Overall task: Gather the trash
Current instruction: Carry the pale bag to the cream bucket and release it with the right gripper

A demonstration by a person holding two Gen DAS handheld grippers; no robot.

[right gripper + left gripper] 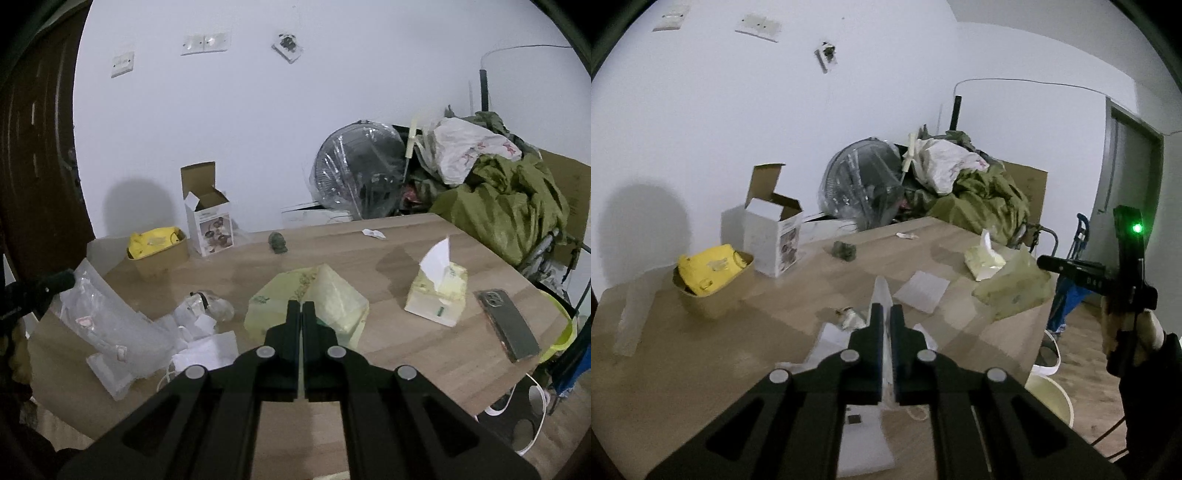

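Note:
My left gripper (pixel 886 308) is shut on a clear plastic wrapper (pixel 882 295) and holds it over the wooden table (pixel 701 369). The same wrapper shows at the left in the right wrist view (pixel 107 328). My right gripper (pixel 301 308) is shut on a pale green plastic bag (pixel 325 299), held above the table; the bag also shows in the left wrist view (pixel 1012 291). Crumpled clear plastic (pixel 207 308) and white paper scraps (pixel 207 349) lie on the table. A small white scrap (pixel 373 233) lies far back.
A tissue box (pixel 437 299) and a phone (pixel 508 323) lie at the right. A brown box with a yellow bag (pixel 157 251), an open white carton (pixel 210 225) and a dark lump (pixel 277 242) stand at the back. A white bucket (pixel 1049 398) is below the table's edge.

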